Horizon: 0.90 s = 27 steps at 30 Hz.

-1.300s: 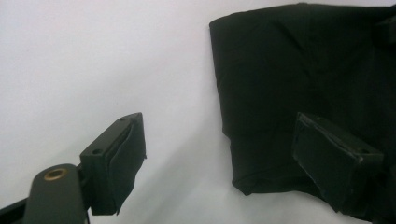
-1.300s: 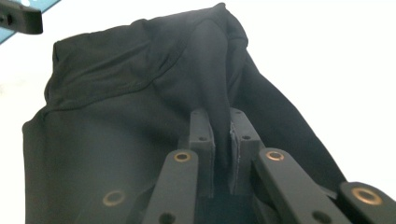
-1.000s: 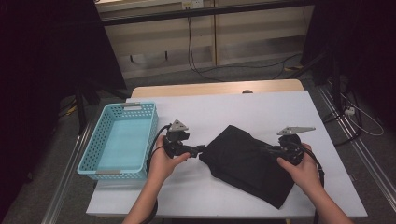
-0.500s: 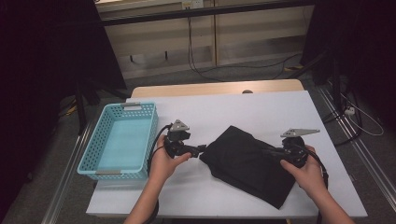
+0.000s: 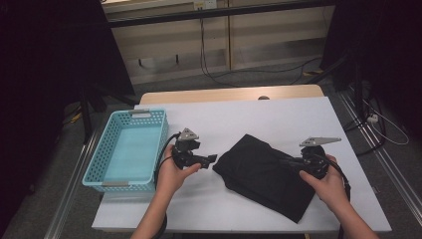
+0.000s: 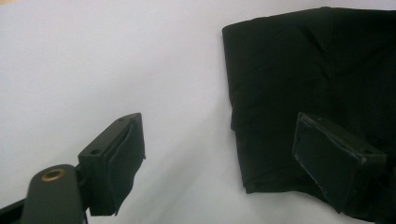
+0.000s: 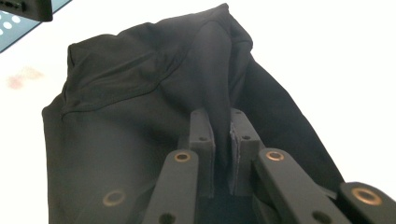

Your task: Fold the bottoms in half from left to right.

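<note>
A black folded cloth (image 5: pixel 259 174) lies on the white table (image 5: pixel 249 117), toward its front right. My right gripper (image 5: pixel 292 163) comes in from the cloth's right side and is shut on a pinched-up ridge of it; in the right gripper view (image 7: pixel 222 140) the black cloth (image 7: pixel 126 116) rises as a fold between the two closed jaws. My left gripper (image 5: pixel 211 159) stands open just left of the cloth's near-left corner. In the left gripper view (image 6: pixel 224 154) its jaws are wide apart, the cloth (image 6: pixel 303 70) ahead and under the right jaw, nothing pressed between the pads.
A turquoise mesh basket (image 5: pixel 164 142), nothing in it, stands at the table's left edge, beside my left hand. Its corner (image 7: pixel 14 25) shows at the top left of the right gripper view. Bare white tabletop lies behind the cloth. Dark stands and cables surround the table.
</note>
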Tool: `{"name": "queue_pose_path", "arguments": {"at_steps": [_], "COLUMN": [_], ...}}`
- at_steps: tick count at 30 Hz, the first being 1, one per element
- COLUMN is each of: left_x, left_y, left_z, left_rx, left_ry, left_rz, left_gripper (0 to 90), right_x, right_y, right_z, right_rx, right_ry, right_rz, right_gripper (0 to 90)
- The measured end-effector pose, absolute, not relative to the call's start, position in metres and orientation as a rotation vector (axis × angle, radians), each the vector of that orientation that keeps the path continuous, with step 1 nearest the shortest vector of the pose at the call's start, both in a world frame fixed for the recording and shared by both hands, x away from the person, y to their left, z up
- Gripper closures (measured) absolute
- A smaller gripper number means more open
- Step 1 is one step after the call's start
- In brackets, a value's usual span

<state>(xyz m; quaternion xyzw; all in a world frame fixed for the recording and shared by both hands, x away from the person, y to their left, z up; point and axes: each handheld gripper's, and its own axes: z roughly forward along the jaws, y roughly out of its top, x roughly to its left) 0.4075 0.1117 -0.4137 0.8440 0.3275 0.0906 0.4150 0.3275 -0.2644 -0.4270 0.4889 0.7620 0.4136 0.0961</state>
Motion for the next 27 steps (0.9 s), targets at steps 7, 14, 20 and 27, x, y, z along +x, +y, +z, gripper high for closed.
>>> {"name": "queue_pose_path", "arguments": {"at_steps": [7,14,20,27], "left_x": [0.4093,0.4094,0.4097,0.4079], "left_y": [0.1110,0.1117,0.1107,0.1106], "left_z": [-0.4129,-0.4137,-0.4116,-0.4116], "left_rx": [2.113,2.121,2.113,2.117], "left_ry": [0.826,0.822,0.823,0.818], "left_rz": [0.222,0.223,0.227,0.229], "left_gripper": [16.7,16.5,16.5,16.5], "right_x": [0.3245,0.3250,0.3236,0.3222], "right_y": [-0.2669,-0.2686,-0.2697,-0.2692], "right_z": [-0.4272,-0.4259,-0.4277,-0.4253], "right_rx": [1.451,1.453,1.459,1.449], "right_ry": [2.257,2.256,2.260,2.259], "right_rz": [1.220,1.223,1.220,1.218], "right_gripper": [82.9,83.0,83.0,83.1]}}
